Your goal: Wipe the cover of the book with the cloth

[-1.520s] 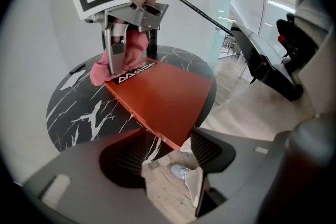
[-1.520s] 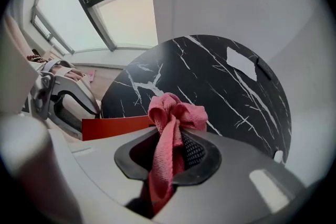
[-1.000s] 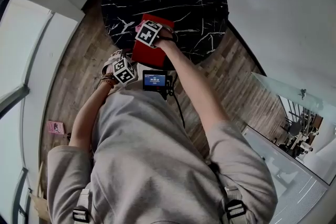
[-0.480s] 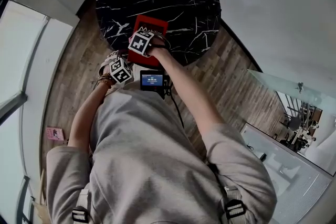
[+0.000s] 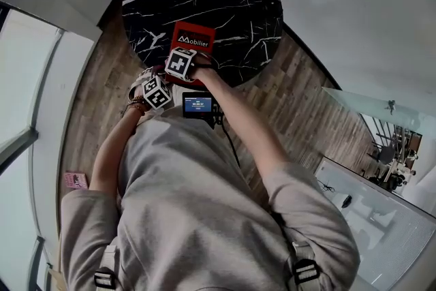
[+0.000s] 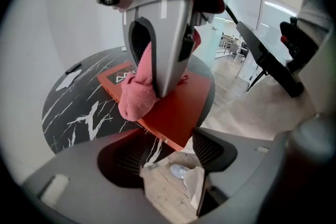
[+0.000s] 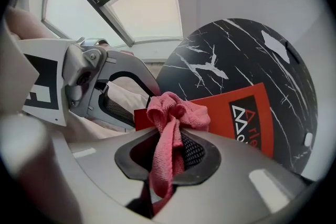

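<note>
Book [image 5: 196, 39] lies flat on the round black desk [image 5: 228, 3], at the edge nearest to the person. The left claw [image 6: 173, 162] stands open and empty, just beside the book's near corner. The right claw [image 7: 167, 155], closed tight on the pink cloth [image 7: 173, 110], has pulled it from the far part of the red cover toward the near edge, so the white title is now uncovered. I judge this stroke is almost finished.
</note>
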`<state>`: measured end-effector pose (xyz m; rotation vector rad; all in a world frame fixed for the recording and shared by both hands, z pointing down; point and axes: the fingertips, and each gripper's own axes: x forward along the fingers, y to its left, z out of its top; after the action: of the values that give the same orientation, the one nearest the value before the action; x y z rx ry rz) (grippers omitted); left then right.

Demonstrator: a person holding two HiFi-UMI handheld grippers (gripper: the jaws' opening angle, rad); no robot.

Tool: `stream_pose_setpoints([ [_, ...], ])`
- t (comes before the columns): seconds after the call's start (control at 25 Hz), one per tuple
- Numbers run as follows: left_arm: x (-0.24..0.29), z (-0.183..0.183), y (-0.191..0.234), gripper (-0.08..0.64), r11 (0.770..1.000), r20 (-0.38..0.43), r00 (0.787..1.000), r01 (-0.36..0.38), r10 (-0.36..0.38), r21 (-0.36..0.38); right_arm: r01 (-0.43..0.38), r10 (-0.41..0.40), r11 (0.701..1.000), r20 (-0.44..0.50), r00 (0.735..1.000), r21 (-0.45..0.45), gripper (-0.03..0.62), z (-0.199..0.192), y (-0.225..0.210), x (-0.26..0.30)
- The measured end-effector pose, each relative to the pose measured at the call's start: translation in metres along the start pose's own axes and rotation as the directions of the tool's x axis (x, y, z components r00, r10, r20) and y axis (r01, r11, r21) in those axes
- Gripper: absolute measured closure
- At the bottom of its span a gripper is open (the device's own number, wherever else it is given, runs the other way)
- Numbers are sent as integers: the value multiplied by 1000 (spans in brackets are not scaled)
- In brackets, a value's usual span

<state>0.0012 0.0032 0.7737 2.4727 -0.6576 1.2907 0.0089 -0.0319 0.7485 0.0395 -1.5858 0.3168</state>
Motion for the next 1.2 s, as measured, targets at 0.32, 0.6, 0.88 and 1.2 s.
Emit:
stream_pose_setpoints([
  [0.32, 2, 1, 1, 262, 1000, -3, 1000, 17, -17, 8, -39, 39, 999, 9, 999, -5, 514, -4, 16, 3],
  [0.6, 3, -3, 3, 235, 995, -2, 999, 52, -52, -81, -52, 52, 999, 7, 999, -8, 514, -5, 22, 6],
  [0.88, 2, -3, 4, 235, 998, -9, 999, 41, -41, -43, -110, 109, 993, 55, 993, 29, 514, -4, 35, 9],
  [1.2, 2, 1, 2, 239, 998, -16, 999, 46, -47, -32, -142, 140, 990, 79, 987, 16, 515, -3, 45, 10],
])
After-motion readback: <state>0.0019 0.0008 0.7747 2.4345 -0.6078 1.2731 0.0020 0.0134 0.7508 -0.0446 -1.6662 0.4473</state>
